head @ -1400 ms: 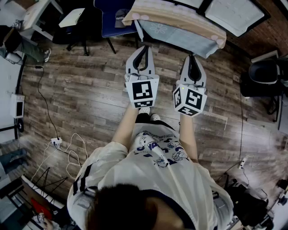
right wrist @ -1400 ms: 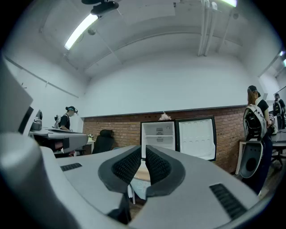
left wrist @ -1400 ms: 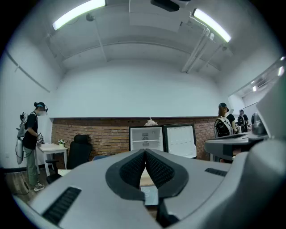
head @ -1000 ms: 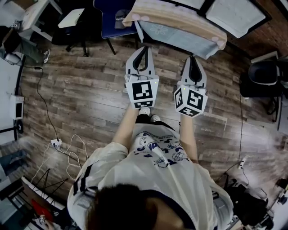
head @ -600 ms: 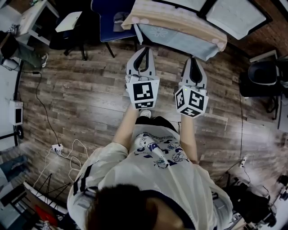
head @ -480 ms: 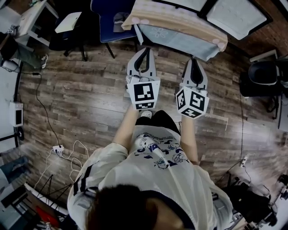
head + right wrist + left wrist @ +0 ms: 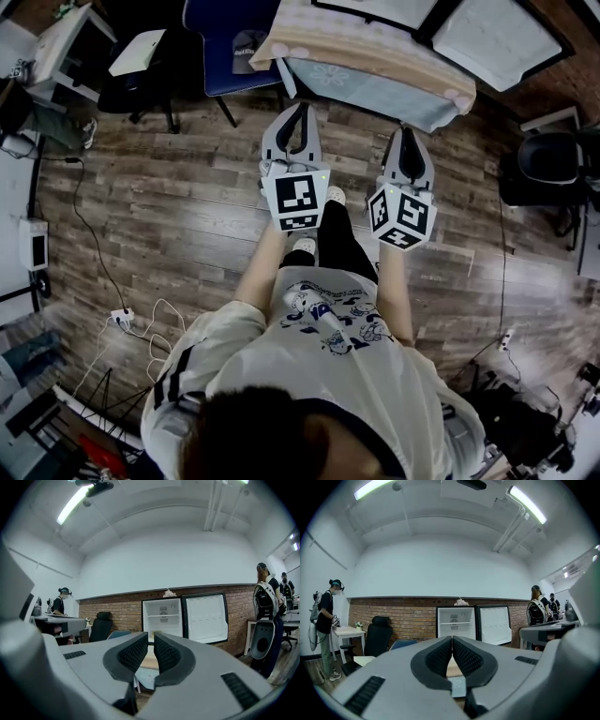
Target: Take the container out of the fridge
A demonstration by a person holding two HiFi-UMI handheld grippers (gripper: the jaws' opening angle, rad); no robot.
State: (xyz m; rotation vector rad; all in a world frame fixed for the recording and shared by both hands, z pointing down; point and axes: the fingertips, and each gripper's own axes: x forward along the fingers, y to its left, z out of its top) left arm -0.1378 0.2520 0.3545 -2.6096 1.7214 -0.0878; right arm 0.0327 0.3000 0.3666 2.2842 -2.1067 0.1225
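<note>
Jaws on the left gripper [image 7: 452, 639] are closed, pads tip to tip, nothing between them. Right gripper [image 7: 151, 634] is closed to a thin slit, also empty.

Container can't be resolved at this range. It is presumed to be inside the fridge [image 7: 456, 620], which stands well apart against the brick wall with its door [image 7: 494, 624] swung open to the right.

Step in hand is judged to be the approach. The cloth-covered table [image 7: 366, 56] lies between and should be skirted, not reached over. One gripper should be opened wide before entry, squared to the container, and closed only once the pads flank it. The door side should be kept clear.

Count, left to right: 1 person [image 7: 324, 616], 1 black chair [image 7: 377, 634], 1 fridge, 1 door, 2 people [image 7: 538, 609]. 2 grippers.
</note>
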